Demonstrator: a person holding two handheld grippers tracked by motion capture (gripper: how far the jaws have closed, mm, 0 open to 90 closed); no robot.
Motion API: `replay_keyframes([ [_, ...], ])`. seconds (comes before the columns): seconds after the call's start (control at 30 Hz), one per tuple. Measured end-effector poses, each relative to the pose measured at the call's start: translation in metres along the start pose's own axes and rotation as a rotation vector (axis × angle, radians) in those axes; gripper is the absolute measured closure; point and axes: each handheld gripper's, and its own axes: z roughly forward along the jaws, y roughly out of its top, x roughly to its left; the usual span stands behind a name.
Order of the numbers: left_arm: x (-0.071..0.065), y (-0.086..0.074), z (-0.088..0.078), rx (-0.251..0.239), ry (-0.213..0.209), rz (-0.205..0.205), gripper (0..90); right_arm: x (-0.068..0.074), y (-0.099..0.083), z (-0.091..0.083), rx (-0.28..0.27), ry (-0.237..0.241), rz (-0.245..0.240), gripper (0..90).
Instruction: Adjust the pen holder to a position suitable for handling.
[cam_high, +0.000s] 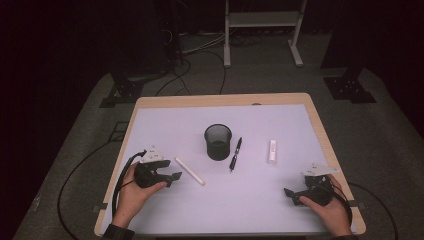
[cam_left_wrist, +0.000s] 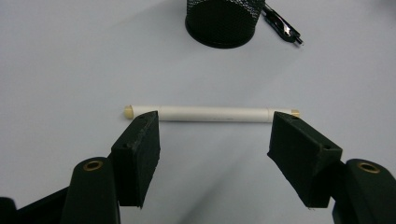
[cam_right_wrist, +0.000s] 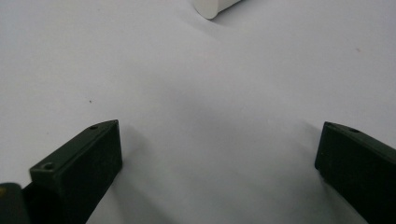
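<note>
The left gripper (cam_left_wrist: 212, 140) has its jaws wide apart, holding nothing. Just past their tips a white stick (cam_left_wrist: 210, 113) lies crosswise on the sheet, its two ends close to the two jaw tips; whether the tips touch it cannot be told. Beyond the stick stands a black mesh cup (cam_left_wrist: 223, 21), upright, and a black pen (cam_left_wrist: 282, 25) lies just beside the cup's right side.

The right gripper (cam_right_wrist: 219, 154) also has its jaws spread wide with only bare white sheet between them. Well ahead of them the rounded end of a small white block (cam_right_wrist: 212, 7) pokes in at the top edge.

From above, the mesh cup (cam_high: 218, 142) sits near the middle of the white sheet (cam_high: 165, 120) that covers the wooden table (cam_high: 320, 125). The white stick (cam_high: 189, 171) lies slantwise to the near left of the cup, with the left gripper (cam_high: 172, 176) and the left hand (cam_high: 137, 187) just beyond it. The pen (cam_high: 235, 154) lies just right of the cup, apart from it. The white block (cam_high: 272, 150) lies farther right of the cup. The right gripper (cam_high: 290, 192) and right hand (cam_high: 327, 207) sit well to the near right of the cup. Nothing lies between either gripper and the cup except the stick on the left side.

On the floor beyond the table are black cables (cam_high: 200, 55) and a white stand (cam_high: 262, 30).
</note>
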Motion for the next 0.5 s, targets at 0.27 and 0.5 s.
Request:
replay_keyframes([
  [0.27, 0.001, 0.014, 0.0, 0.005, -0.001, -0.001, 39.8, 0.0, 0.0, 0.0, 0.001, 0.0, -0.001, 0.0],
  [0.5, 0.002, 0.026, 0.002, 0.004, -0.003, 0.0, 43.0, 0.0, 0.0, 0.0, 0.001, 0.001, 0.0, 0.0],
])
